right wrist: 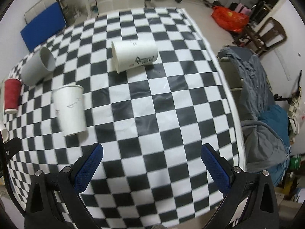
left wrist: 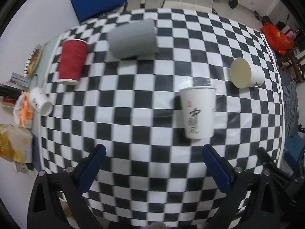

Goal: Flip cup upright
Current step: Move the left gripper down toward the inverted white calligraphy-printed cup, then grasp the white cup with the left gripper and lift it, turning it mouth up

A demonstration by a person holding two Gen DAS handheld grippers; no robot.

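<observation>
Overall, we find the black-and-white checkered tablecloth (right wrist: 171, 114) covering the table, its right edge falling off toward a grey draped cloth (right wrist: 255, 99). Broad bare cloth lies ahead of both tools. We record the left gripper (left wrist: 152, 150) with its blue-padded fingers spread wide, holding nothing and touching nothing. The right gripper (right wrist: 152, 148) is likewise spread wide and empty. A white paper cup with black lettering (left wrist: 198, 112) stands upright just ahead of the left gripper's right finger, apart from it. A second white paper cup lying on its side (right wrist: 135, 55) rests well ahead of the right gripper, mouth facing left. We also note a grey paper cup (left wrist: 133, 40) lying on its side, a red paper cup (left wrist: 72, 63) standing upright, and a small white cup (left wrist: 41, 103) at the left table edge.
</observation>
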